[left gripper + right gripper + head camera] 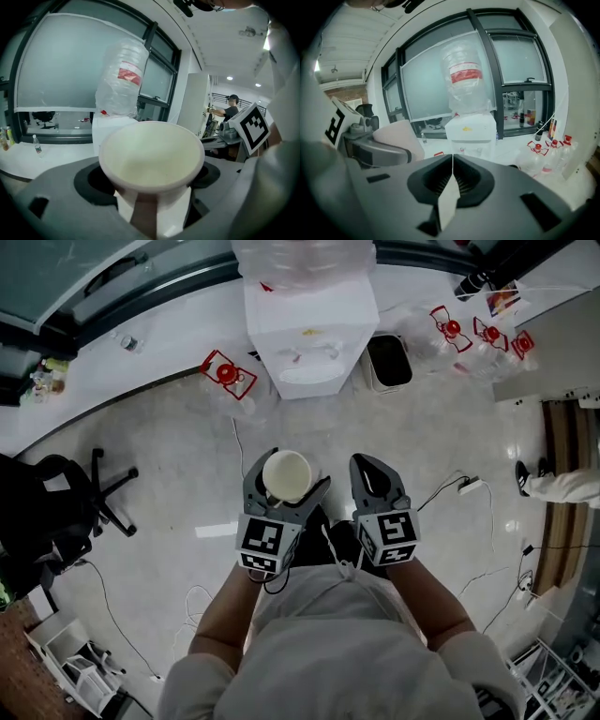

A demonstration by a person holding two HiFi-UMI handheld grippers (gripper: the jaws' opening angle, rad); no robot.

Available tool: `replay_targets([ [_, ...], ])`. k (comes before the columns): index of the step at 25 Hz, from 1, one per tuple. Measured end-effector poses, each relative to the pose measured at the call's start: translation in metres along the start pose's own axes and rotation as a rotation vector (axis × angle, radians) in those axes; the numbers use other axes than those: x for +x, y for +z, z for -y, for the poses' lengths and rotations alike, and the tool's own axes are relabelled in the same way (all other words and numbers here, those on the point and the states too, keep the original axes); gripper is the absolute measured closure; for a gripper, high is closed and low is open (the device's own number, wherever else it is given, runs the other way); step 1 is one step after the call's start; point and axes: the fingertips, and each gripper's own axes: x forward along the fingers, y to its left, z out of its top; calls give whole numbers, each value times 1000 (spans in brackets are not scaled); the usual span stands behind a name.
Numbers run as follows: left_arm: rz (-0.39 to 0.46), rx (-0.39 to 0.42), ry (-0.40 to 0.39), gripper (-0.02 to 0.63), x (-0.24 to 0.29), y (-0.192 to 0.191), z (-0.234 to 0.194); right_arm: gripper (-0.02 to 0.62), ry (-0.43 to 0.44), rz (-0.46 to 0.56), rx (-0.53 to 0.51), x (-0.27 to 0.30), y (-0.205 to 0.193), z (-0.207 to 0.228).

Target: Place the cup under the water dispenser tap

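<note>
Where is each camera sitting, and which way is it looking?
Head view: on the person's head, looking steeply down at the floor; shows both arms, the left tongs holding the cup, and the shut right tongs.
Left gripper view: rides the left tongs, facing over the cup to the water dispenser; shows its jaws on the cup.
Right gripper view: rides the right tongs, facing the dispenser; shows its jaws closed together.
Shared: all three see the dispenser and cup.
</note>
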Motion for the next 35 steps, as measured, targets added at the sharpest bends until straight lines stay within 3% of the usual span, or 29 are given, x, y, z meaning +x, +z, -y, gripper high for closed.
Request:
replay_targets([
  [13, -19, -54, 174, 150, 102, -69, -55, 567, 85, -78, -87, 94, -30, 65],
  [22, -14, -63, 284, 150, 185, -144, -105, 568, 114, -117, -72, 169, -96, 107],
  [29, -43, -41, 283, 150, 249, -199, -136, 567, 117, -139, -90, 219, -146, 130],
  [35, -49, -19, 269, 150, 285, -223, -160, 568, 98, -135, -98, 250, -172, 142],
])
